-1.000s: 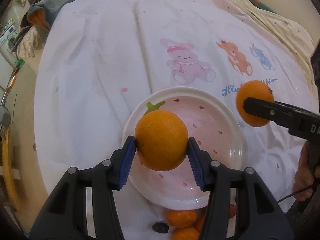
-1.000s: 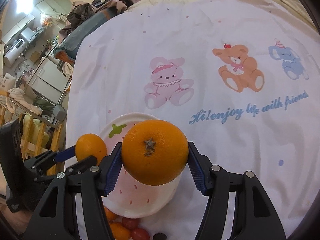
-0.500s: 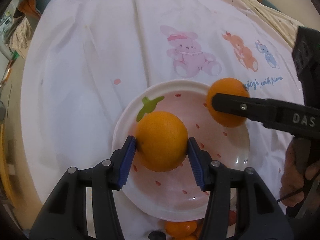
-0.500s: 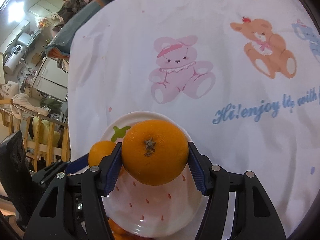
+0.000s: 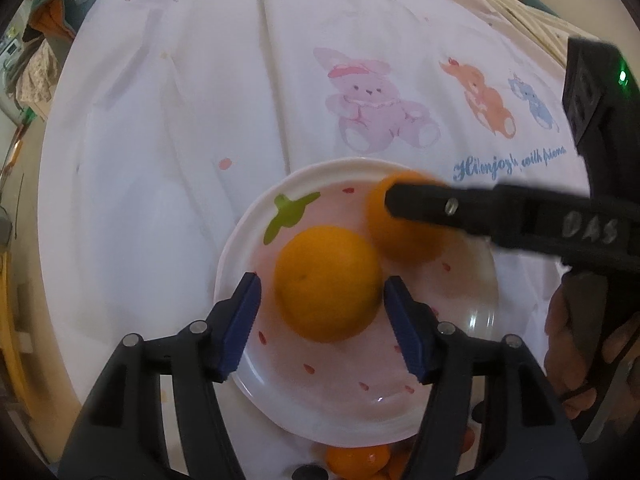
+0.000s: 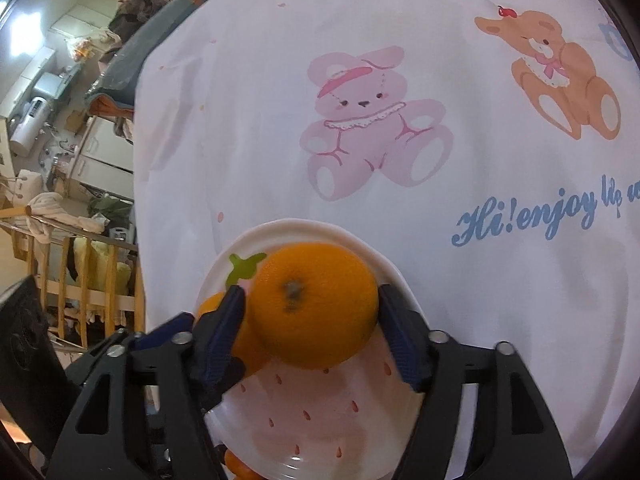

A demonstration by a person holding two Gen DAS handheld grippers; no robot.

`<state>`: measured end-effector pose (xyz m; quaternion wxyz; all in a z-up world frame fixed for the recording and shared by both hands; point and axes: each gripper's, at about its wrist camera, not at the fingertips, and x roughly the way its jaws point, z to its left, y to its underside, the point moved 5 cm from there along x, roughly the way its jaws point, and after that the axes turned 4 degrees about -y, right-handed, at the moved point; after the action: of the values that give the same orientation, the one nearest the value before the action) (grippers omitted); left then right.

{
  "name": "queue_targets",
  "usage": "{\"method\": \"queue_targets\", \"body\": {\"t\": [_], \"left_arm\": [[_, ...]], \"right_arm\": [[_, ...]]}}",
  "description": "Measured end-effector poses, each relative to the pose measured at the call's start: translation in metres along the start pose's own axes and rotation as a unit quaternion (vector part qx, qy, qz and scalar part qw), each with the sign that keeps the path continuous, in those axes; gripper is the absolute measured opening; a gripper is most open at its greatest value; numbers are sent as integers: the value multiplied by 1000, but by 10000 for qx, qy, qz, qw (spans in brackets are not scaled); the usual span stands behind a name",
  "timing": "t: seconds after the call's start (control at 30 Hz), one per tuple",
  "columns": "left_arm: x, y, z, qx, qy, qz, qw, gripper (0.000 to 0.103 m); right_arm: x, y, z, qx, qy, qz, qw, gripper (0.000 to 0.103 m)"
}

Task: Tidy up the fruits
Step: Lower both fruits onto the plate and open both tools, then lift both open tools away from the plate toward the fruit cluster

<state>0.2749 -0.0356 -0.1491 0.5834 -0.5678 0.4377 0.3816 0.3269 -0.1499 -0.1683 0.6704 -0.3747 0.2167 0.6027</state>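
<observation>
Left gripper (image 5: 322,312) fills the lower centre of its frame, jaws just opened, pads apart; right gripper (image 6: 310,332) likewise, jaws just widened; a hand (image 5: 576,344) at lower right grips its handle

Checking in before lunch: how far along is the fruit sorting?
Done: two oranges have reached the strawberry plate. In hand: the left gripper and right gripper have just opened around them. Left: small fruits beside the plate.
</observation>
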Motion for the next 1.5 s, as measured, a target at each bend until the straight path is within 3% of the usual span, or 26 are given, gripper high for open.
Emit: {"method": "queue_targets", "body": {"t": [0.57, 0.9, 1.27, 1.4, 1.5], "left_arm": [[-19, -2, 7, -112, -82, -271, 9995, 60], [-51, 7, 14, -251, -210, -580, 9978, 60], [-92, 33, 16, -302, -271, -832, 9957, 60], [-109, 49, 14, -368, -152, -1016, 9940, 81], [-120, 60, 13, -351, -191, -1149, 9926, 84]], "right_arm": [[-39, -5, 14, -240, 98, -389, 9989, 80], [-80, 21, 29, -426, 203, -631, 9969, 80], [-122, 78, 40, -684, 442, -844, 9931, 80], [-134, 96, 42, -744, 571, -966, 9909, 80], [-140, 108, 41, -745, 615, -1006, 9902, 80]]}}
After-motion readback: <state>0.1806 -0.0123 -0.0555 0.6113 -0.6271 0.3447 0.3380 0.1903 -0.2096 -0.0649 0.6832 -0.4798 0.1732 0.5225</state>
